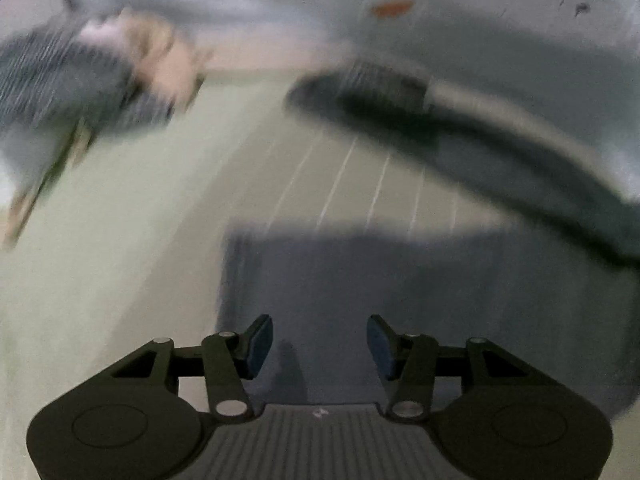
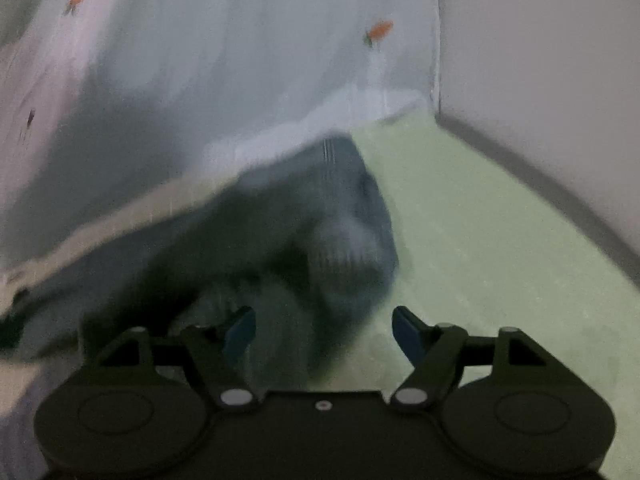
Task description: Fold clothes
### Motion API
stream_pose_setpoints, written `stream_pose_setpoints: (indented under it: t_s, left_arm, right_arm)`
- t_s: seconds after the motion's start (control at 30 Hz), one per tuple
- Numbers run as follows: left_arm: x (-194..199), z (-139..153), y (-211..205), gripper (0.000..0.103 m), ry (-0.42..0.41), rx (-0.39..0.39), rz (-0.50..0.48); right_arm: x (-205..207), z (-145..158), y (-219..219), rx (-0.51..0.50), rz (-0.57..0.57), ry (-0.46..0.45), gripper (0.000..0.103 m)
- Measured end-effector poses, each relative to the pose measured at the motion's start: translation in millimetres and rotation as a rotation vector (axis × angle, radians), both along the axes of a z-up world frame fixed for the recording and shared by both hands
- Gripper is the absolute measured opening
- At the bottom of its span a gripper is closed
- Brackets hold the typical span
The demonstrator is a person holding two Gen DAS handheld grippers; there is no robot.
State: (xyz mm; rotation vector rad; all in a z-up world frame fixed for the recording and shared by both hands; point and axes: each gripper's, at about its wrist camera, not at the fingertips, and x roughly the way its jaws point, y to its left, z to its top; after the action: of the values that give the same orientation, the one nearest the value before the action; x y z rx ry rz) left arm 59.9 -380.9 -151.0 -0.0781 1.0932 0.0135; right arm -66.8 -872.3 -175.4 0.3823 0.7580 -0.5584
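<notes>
Both views are motion-blurred. In the left wrist view my left gripper (image 1: 320,344) is open and empty above a flat blue-grey garment (image 1: 400,300) lying on a pale green surface (image 1: 140,260). A dark ribbed part of clothing (image 1: 380,92) stretches across the upper right. In the right wrist view my right gripper (image 2: 322,332) is open, with a bunched dark grey-blue garment (image 2: 288,248) lying between and beyond its fingers; I cannot tell if it touches them.
A pale sheet with small orange prints (image 2: 240,60) hangs or lies behind the garment. A light wall (image 2: 540,80) meets the green surface (image 2: 480,240) at right. In the left wrist view a blurred hand with a striped sleeve (image 1: 120,72) is at upper left.
</notes>
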Motion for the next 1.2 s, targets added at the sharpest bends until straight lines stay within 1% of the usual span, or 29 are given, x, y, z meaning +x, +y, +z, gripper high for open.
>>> stream_pose_setpoints:
  t_s: [0.03,0.13,0.17,0.23,0.3,0.33,0.37,0.47,0.5,0.53,0.6,0.63,0.73,0.87,0.9,0.93,0.97,1.0,1.03,1.07,1.1,1.17,1.2]
  left_arm:
    - [-12,-5,6,0.054,0.029,-0.007,0.015]
    - [-36,-9,23,0.054,0.054,-0.055,0.02]
    - [-40,-9,26,0.054,0.061,-0.052,0.018]
    - [-46,-12,28,0.059,0.072,-0.012,0.011]
    - [-53,-18,29,0.059,0.086,0.028,-0.001]
    - [-57,-22,32,0.059,0.097,0.03,-0.004]
    - [-61,-23,34,0.06,0.085,0.021,-0.004]
    - [-66,-24,35,0.063,0.072,0.019,-0.023]
    - [-63,-25,34,0.065,0.074,0.02,-0.025]
    - [-61,-25,34,0.067,0.078,0.016,-0.024]
    - [-59,-25,34,0.073,0.083,-0.006,-0.013]
    - [-59,-24,35,0.074,0.082,-0.022,-0.007]
    - [-59,-24,33,0.077,0.076,-0.024,0.003]
    - [-58,-23,31,0.078,0.068,-0.027,0.015]
    - [-58,-23,30,0.077,0.066,-0.028,0.018]
    - [-58,-23,30,0.069,0.064,-0.028,0.021]
    - [-58,-22,29,0.062,0.062,-0.029,0.024]
    - [-58,-22,28,0.047,0.06,-0.03,0.027]
    - [-58,-22,28,0.024,0.058,-0.03,0.03]
    - [-58,-22,27,0.019,0.056,-0.031,0.033]
    - [-58,-21,27,0.019,0.054,-0.032,0.036]
    - [-59,-21,26,0.018,0.049,-0.032,0.043]
    - [-60,-18,27,0.018,0.043,-0.029,0.046]
  right_arm:
    - [-6,-3,3,0.012,0.002,0.006,0.08]
    - [-16,-8,14,0.047,0.008,0.015,0.083]
    - [-18,-7,19,0.051,0.011,0.018,0.083]
    - [-16,-8,26,0.053,0.023,0.021,0.084]
    - [-14,-9,30,0.06,0.032,0.013,0.085]
    - [-13,-10,34,0.066,0.037,0.006,0.088]
    - [-12,-12,37,0.07,0.039,-0.003,0.089]
    - [-3,-20,40,0.097,0.037,-0.034,0.091]
    - [0,-23,38,0.115,0.029,-0.049,0.091]
    - [4,-26,36,0.137,0.014,-0.066,0.094]
    - [11,-31,32,0.161,-0.018,-0.099,0.097]
    - [15,-33,30,0.17,-0.033,-0.115,0.098]
    - [21,-40,23,0.214,-0.081,-0.163,0.1]
    - [29,-53,14,0.286,-0.146,-0.208,0.102]
    - [31,-55,12,0.297,-0.158,-0.22,0.101]
    - [34,-56,12,0.301,-0.158,-0.225,0.096]
    - [36,-55,13,0.299,-0.153,-0.226,0.088]
    - [39,-55,13,0.298,-0.147,-0.227,0.084]
    - [41,-54,14,0.296,-0.142,-0.228,0.074]
    - [43,-52,16,0.281,-0.125,-0.217,0.062]
    - [44,-49,18,0.259,-0.1,-0.201,0.056]
    - [47,-43,21,0.214,-0.06,-0.164,0.033]
    - [46,-40,22,0.193,-0.046,-0.143,0.031]
